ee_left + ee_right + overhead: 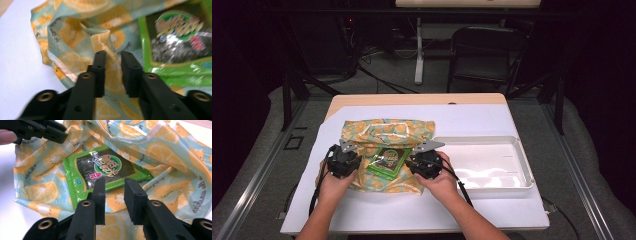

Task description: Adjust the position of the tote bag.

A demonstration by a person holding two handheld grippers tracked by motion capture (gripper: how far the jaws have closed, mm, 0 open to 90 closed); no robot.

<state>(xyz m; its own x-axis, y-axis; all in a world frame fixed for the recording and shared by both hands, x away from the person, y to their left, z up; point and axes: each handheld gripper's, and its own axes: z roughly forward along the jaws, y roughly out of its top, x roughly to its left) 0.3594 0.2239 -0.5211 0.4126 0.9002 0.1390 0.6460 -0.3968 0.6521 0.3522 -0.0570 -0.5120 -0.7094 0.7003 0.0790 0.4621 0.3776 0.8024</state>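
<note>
A plastic bag [387, 130] printed with lemon and orange slices lies on the white sheet, its mouth toward me. On its lower flap lies a green seaweed snack packet [388, 161]. My left gripper [347, 155] is at the bag's left near edge. In the left gripper view its jaws [113, 56] pinch a raised fold of the bag [75, 30], with the packet [175, 37] to the right. My right gripper [419, 159] is at the packet's right. In the right gripper view its jaws [116, 183] stand apart over the bag [162, 152], just short of the packet [100, 170].
A white plastic tray [524, 165] stands right of the bag, close to my right hand. A white sheet [472, 120] covers the wooden table. A black chair [487, 50] and cables are on the floor beyond the table's far edge.
</note>
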